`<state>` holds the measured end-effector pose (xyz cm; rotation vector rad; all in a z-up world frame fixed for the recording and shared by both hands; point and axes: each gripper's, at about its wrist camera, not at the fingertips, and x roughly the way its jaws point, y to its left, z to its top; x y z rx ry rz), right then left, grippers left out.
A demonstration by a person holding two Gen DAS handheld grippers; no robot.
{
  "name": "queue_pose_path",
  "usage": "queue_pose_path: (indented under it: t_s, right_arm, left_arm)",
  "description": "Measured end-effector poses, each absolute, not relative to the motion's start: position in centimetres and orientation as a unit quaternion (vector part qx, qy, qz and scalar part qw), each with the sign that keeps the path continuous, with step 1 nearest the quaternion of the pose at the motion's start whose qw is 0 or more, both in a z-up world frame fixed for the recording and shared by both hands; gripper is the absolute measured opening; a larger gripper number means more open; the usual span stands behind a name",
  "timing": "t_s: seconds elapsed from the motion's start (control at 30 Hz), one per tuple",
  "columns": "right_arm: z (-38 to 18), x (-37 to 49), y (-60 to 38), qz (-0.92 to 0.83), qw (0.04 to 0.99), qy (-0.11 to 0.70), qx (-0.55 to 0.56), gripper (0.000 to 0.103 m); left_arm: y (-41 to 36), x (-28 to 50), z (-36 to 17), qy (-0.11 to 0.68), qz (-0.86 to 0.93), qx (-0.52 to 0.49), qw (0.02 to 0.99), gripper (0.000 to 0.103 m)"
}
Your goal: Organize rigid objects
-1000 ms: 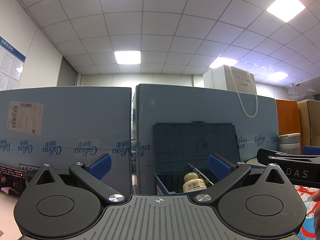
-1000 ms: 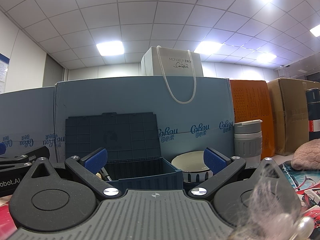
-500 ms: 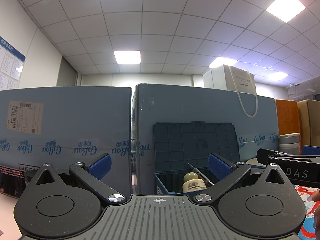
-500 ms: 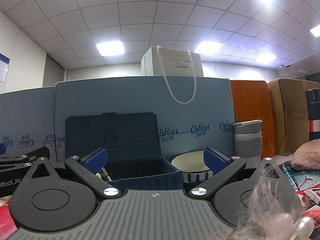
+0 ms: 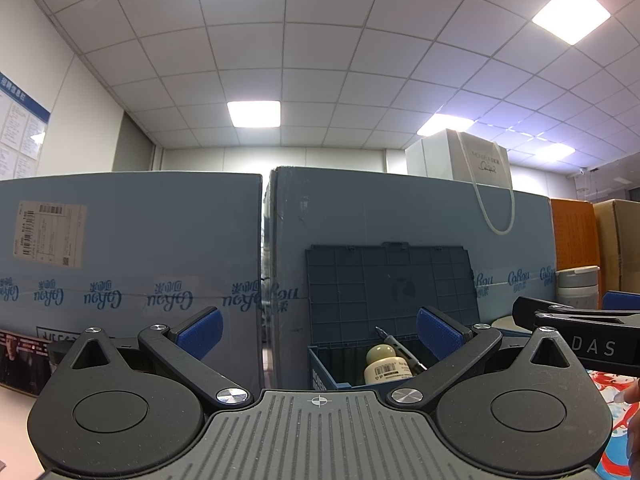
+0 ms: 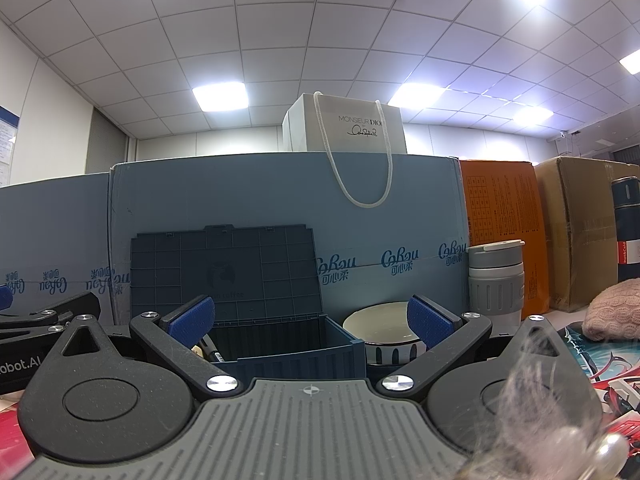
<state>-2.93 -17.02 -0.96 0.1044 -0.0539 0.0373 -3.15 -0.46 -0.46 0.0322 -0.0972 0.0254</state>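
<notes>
A dark blue storage box [image 6: 304, 346] stands open ahead with its lid [image 6: 224, 268] raised; it also shows in the left wrist view [image 5: 320, 364]. Inside it stand a cream bottle [image 5: 386, 364] with a barcode label and a black pen [image 5: 396, 348]. My left gripper [image 5: 318, 330] is open and empty, to the left of the box. My right gripper [image 6: 310, 318] is open and empty, in front of the box. A white bowl [image 6: 380, 334] sits to the right of the box, with a grey tumbler [image 6: 496, 280] beyond it.
Tall blue cardboard cartons [image 5: 132, 248] wall off the back, topped by a white paper bag [image 6: 348, 128]. An orange box [image 6: 504, 232], a brown carton [image 6: 580, 224], a dark flask [image 6: 626, 232] and a pink knitted item [image 6: 612, 316] stand at the right. A printed mat [image 6: 600, 364] covers the table.
</notes>
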Motion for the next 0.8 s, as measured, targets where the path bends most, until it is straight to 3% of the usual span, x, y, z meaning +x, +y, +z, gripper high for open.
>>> queue_pose_path:
  t_s: [0.8]
  right_arm:
    - [-1.0, -3.31, -16.46, -0.006, 0.999, -0.031, 0.034, 0.103]
  left_arm:
    - [-0.34, -2.88, -0.5, -0.041, 0.014, 0.014, 0.999, 0.103]
